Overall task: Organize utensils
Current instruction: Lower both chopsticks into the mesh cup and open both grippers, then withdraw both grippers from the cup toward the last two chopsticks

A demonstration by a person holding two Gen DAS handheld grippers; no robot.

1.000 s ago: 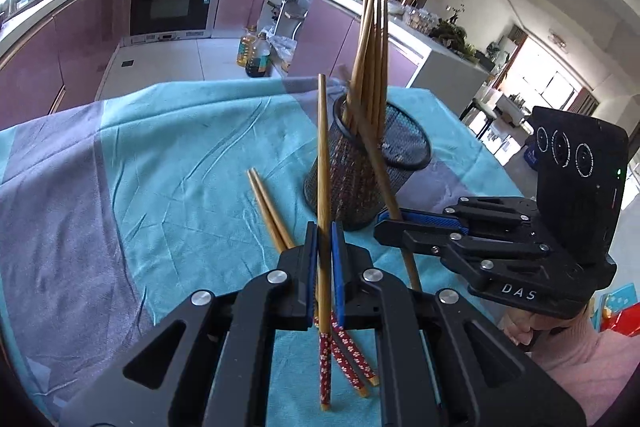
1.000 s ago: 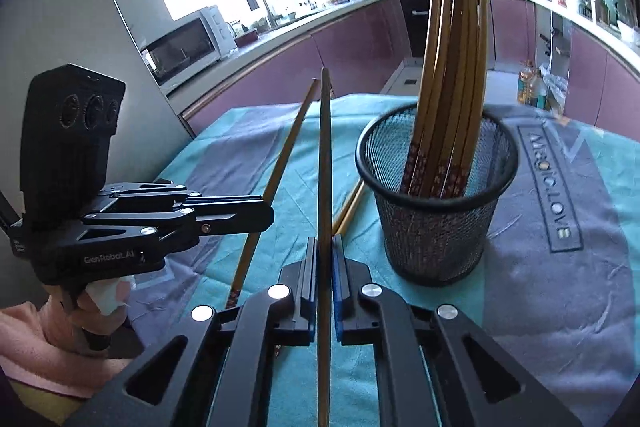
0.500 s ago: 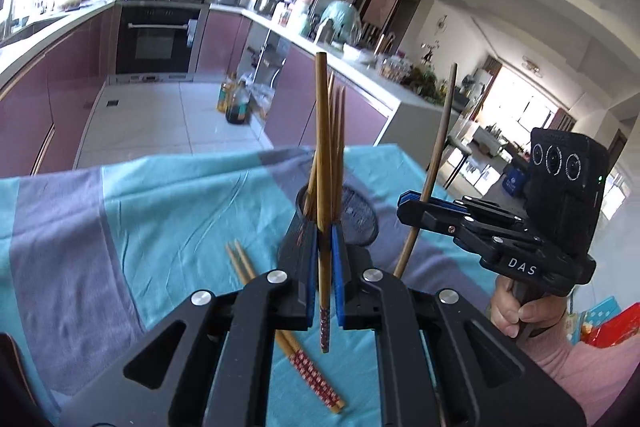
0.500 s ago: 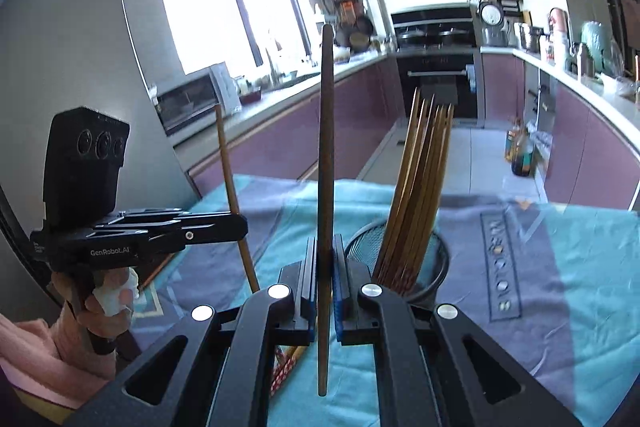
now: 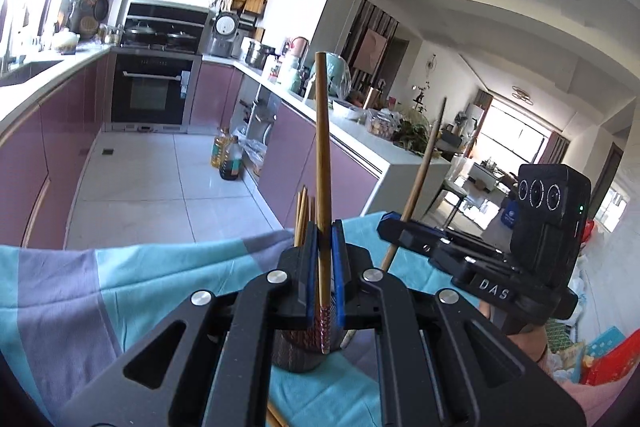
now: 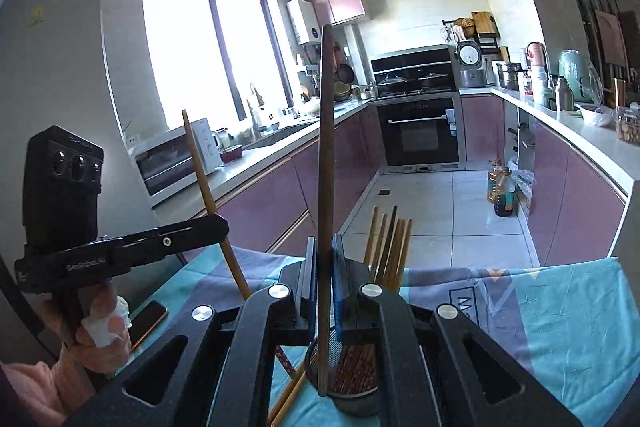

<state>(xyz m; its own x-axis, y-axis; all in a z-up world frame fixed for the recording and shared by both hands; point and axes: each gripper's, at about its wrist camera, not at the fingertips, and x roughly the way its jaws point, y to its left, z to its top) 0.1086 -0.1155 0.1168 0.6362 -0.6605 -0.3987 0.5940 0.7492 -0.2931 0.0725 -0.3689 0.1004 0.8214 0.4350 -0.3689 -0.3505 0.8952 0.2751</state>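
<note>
The left tongs (image 5: 325, 267) are closed on one upright chopstick (image 5: 322, 187), whose red patterned end hangs just above the mesh cup (image 5: 298, 351) on the table (image 5: 120, 287). This left wrist view shows only the cup's dark side, with a few bare chopstick tips (image 5: 303, 215) rising beside the blue pads; the cup's inside is hidden. To the right of the cup, the right tongs (image 5: 394, 227) show from the side, pinching a leaning chopstick (image 5: 422, 173).

The right wrist view looks down into the cup (image 6: 352, 379): a bundle of chopsticks (image 6: 386, 247) stands in it, patterned ends down. The right tongs (image 6: 325, 287) clamp a dark chopstick (image 6: 325, 167) whose lower end sits over the cup's mouth. Loose chopsticks (image 6: 286, 397) lie on the table just left of the cup. Further left, the left tongs (image 6: 218, 225) grip their slanted chopstick (image 6: 208, 195).
</note>
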